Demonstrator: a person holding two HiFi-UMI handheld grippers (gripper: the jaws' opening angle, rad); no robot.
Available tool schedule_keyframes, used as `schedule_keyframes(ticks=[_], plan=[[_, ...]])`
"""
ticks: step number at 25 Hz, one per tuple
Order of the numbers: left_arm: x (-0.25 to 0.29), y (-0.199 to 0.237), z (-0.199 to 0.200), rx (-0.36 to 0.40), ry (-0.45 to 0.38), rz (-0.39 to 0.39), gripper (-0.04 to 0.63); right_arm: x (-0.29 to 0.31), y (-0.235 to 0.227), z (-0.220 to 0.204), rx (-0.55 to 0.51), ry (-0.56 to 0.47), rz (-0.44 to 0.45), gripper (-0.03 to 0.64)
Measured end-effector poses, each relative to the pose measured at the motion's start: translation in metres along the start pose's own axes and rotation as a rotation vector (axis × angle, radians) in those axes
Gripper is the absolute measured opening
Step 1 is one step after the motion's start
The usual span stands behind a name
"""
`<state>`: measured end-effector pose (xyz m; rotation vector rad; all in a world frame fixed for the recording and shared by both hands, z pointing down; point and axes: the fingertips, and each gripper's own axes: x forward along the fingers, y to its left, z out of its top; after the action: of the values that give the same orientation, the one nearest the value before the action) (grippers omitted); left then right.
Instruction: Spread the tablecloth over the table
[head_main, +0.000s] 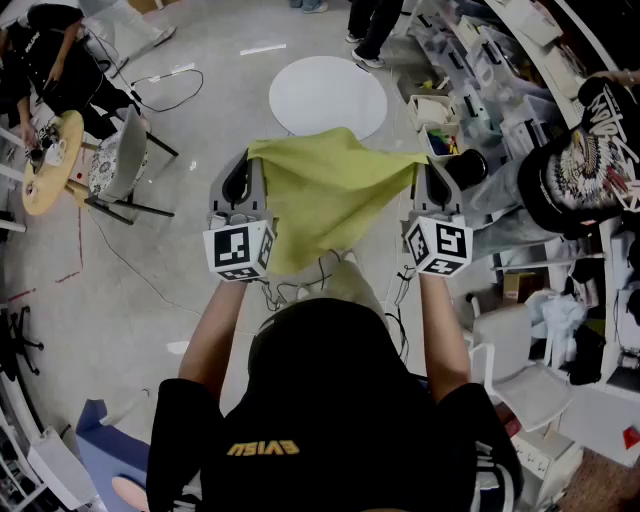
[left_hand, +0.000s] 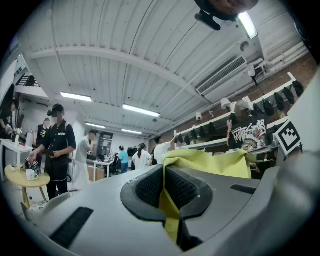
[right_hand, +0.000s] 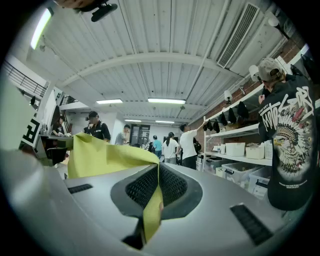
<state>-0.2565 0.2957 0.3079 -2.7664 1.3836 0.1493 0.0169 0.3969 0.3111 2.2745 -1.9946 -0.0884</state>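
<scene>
Yellow tablecloth (head_main: 330, 190): hangs between left gripper (head_main: 244, 170) and right gripper (head_main: 430, 172), both jaws clamped on its corners. Step: carrying. Next, likely: lower over round white surface (head_main: 328, 95).

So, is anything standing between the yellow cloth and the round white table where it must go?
Nothing visible does. The tablecloth hangs stretched between the left tongs and the right tongs, both shut on it, and the round white table lies just beyond it. The chair stands off to the left.
</scene>
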Motion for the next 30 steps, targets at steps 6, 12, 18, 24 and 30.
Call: schedule_keyframes(ticks=[6, 12, 18, 24, 30], plan=[[0.008, -0.024, 0.002, 0.035, -0.025, 0.028, 0.018, 0.009, -0.01, 0.005, -0.017, -0.038, 0.047, 0.005], [0.002, -0.019, -0.002, 0.03, -0.016, 0.013, 0.018, 0.004, 0.006, 0.006, -0.044, -0.066, 0.031, 0.005], [0.001, -0.029, -0.004, 0.042, -0.006, 0.006, 0.018, -0.006, 0.004, 0.0, -0.03, -0.072, 0.024, 0.005], [0.0, -0.025, -0.001, 0.05, -0.01, 0.023, 0.018, -0.011, -0.002, 0.003, -0.046, -0.062, 0.01, 0.005], [0.004, -0.025, 0.0, 0.034, -0.012, 0.012, 0.018, -0.01, -0.008, 0.004, -0.066, -0.045, -0.018, 0.005]])
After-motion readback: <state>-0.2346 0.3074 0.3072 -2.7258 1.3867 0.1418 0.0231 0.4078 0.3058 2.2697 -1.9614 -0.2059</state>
